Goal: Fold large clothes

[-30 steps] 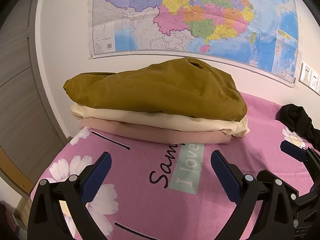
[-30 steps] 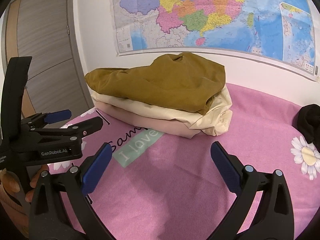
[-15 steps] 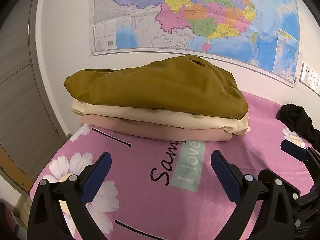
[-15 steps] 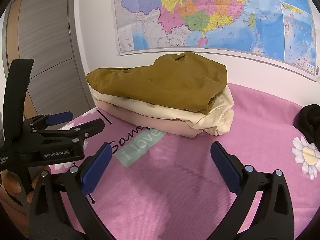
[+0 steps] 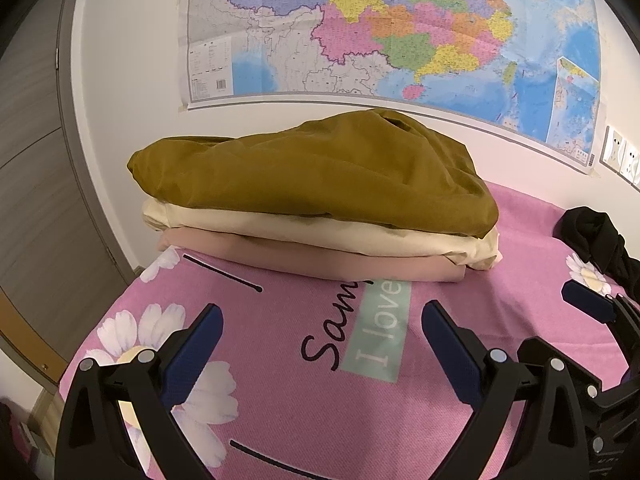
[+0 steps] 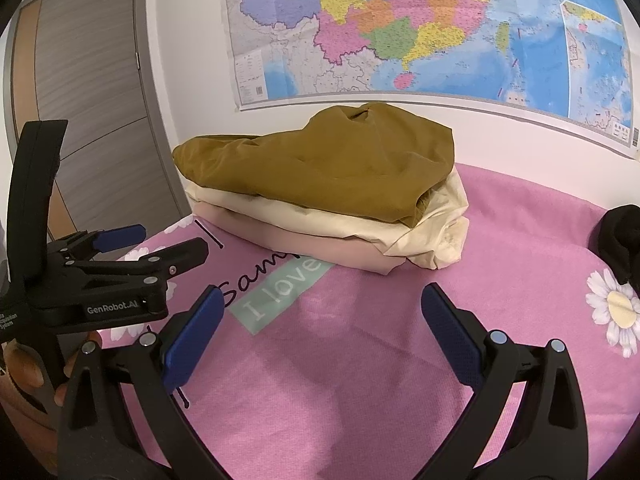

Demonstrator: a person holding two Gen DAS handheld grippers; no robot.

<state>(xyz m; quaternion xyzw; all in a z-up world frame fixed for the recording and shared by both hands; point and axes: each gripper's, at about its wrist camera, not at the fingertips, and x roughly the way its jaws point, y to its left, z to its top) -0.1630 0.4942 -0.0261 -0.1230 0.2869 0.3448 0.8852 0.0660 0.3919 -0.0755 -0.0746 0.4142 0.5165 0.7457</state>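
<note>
Both claws, left (image 5: 320,336) and right (image 6: 320,320), gape empty; next target likely black garment (image 5: 600,240) right of them, not stack (image 5: 320,200) ahead.

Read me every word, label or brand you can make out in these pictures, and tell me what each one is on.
"Sam", cut off by the folded clothes stack: black script on the pink bedspread.
"I love": white letters on the green patch on the bedspread.
"GenRobot.AI": side of the left gripper, in the right wrist view.
Wall map: print and barcode too small to read.
</note>
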